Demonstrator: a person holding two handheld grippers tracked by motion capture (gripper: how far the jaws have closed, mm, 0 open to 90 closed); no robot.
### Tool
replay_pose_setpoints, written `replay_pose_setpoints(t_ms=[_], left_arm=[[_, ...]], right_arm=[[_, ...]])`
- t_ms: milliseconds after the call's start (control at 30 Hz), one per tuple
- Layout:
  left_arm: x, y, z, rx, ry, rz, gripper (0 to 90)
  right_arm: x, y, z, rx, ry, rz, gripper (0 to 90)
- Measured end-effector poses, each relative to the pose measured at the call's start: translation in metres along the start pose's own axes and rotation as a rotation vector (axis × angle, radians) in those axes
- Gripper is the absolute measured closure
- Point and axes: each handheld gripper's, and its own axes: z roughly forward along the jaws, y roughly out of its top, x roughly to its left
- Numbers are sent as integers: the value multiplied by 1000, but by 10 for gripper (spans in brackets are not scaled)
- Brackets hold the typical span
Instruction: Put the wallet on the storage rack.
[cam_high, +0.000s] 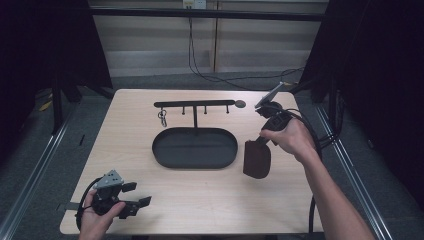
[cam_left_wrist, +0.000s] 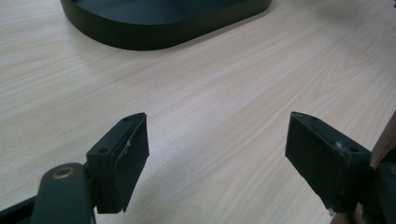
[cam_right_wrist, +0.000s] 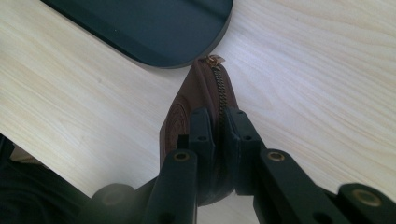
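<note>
1. High view, nearest edge of the table (cam_high: 150, 210): the left gripper (cam_high: 134, 199) rests low at the front left corner, jaws spread wide with nothing between them; the left gripper view shows bare wood between its pads.
2. Farther in, right of centre: the right gripper (cam_high: 262, 141) is clamped on the top edge of a brown zipped pouch (cam_high: 257, 159), which hangs from the jaws just above the table. The right gripper view shows the jaws pinching the pouch (cam_right_wrist: 198, 98) along its zipper (cam_right_wrist: 219, 86).
3. Just left of the pouch sits the black oval tray (cam_high: 195, 148), holding nothing.
4. Behind it rises the hook rack (cam_high: 194, 104), a key ring (cam_high: 162, 118) on its left hook.
5. Judgement: the pickup is done; carrying the pouch over the tray rim and letting go seems left.
</note>
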Motion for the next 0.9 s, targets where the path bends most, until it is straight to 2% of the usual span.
replay_pose_setpoints(t_ms=[233,433,600,767,900], left_arm=[[1,0,0,3,0,-2,214],[1,0,0,7,-5,-1,215],[1,0,1,8,-7,-2,215],[1,0,1,8,-8,-5,215],[1,0,0,6,-9,-7,215]], right_arm=[[0,11,-1,-1,16,-9,821],[-1,21,-6,-18,6,10,822],[0,29,-11,-51,18,28,824],[-1,35,-10,-90,60,45,826],[-1,39,-6,-126,53,58,828]])
